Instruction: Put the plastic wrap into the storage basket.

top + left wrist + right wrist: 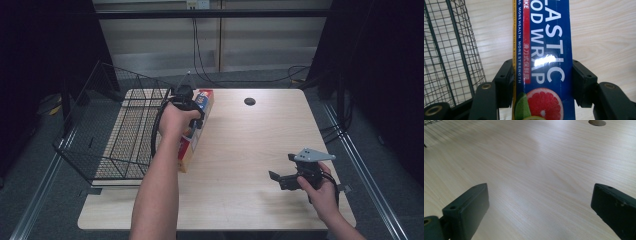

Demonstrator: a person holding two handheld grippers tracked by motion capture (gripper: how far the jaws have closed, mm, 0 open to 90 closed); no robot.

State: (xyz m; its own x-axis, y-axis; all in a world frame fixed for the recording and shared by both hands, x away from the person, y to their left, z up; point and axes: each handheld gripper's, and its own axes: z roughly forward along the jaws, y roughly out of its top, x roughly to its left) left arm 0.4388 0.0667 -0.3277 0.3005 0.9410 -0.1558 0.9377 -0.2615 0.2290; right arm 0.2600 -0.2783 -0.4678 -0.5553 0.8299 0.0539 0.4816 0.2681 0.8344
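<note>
Two grippers are in your hands, and just one of them is loaded. Your left gripper [192,107] is clamped across a long blue box [192,134] of plastic food wrap; in the left gripper view both black jaws press flat against the long sides of the box [546,60], with the grapefruit picture sitting between them and the white lettering running away from the camera. From above, the box lies lengthwise along the left part of the table [250,150], right beside the wire basket [115,135], its far end under your left hand [175,120]. Whether the box rests on the wood or hangs just clear of it cannot be told. The basket [449,50] mesh shows at the left edge of the left gripper view, close to the box.

Your right gripper [284,179] sits low over the near right part of the table, well apart from the box. Its jaws stand wide with nothing between them, bare wood [536,170] showing in the gap. A round dark hole [249,101] marks the far middle of the table.
</note>
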